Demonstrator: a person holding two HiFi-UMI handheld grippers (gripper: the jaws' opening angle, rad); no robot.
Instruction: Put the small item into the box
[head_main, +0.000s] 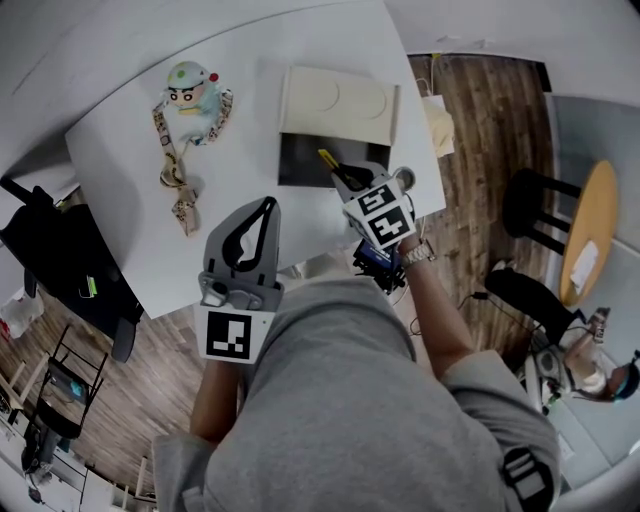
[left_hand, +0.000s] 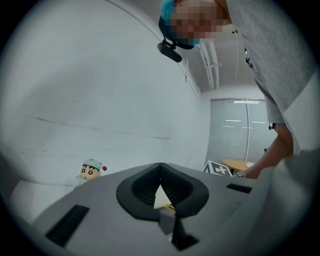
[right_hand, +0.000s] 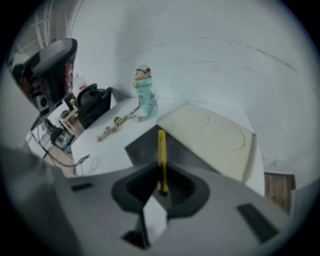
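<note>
Nearest the body, the left gripper (head_main: 262, 212) hangs across the front edge of the tabletop (head_main: 120, 190), its fingers pressed together on nothing. Just to its right, the right gripper (head_main: 341, 173) has its fingers clamped on the small item (right_hand: 161, 150), a thin yellow strip pointing forward over the near rim of the open dark box (head_main: 300, 165). The strip looks best carried further over the dark inside, lowered, and only then let go, so it cannot tip out. Behind the box the cream lid (head_main: 338, 100) lies open and closes off the far side. The tabletop's right edge runs close by; leftward is bare surface, with the toy figure (head_main: 192, 92) and its strap (head_main: 177, 175) well apart
</note>
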